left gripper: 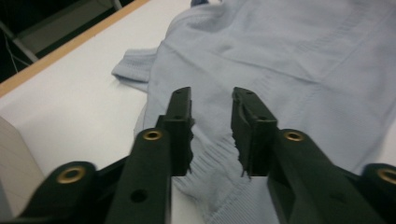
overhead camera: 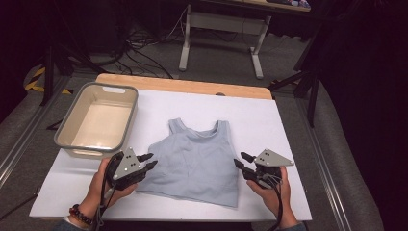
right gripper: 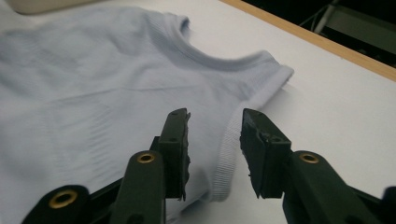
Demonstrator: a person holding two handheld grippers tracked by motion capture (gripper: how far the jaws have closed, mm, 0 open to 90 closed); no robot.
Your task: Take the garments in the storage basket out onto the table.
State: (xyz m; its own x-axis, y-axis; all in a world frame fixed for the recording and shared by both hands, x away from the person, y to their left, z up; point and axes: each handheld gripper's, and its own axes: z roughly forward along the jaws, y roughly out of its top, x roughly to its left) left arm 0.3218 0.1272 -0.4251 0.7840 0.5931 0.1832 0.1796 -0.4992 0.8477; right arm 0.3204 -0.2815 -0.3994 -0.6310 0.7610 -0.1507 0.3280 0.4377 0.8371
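High view: pale blue tank top (overhead camera: 195, 161) flat at near centre of white table (overhead camera: 269, 125), bare surface on its right and far sides; beige tub (overhead camera: 98, 120) far left. Left gripper (overhead camera: 147, 161) at the top's left hem, right gripper (overhead camera: 241, 161) at its right hem, both spread, pinching nothing. No legible writing.

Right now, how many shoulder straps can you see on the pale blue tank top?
2: the left shoulder strap and the right shoulder strap, both at the far end of the pale blue ribbed tank top, lying flat on the white table.

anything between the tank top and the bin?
No, just bare white tabletop between the tank top and the bin, seen in the high view.
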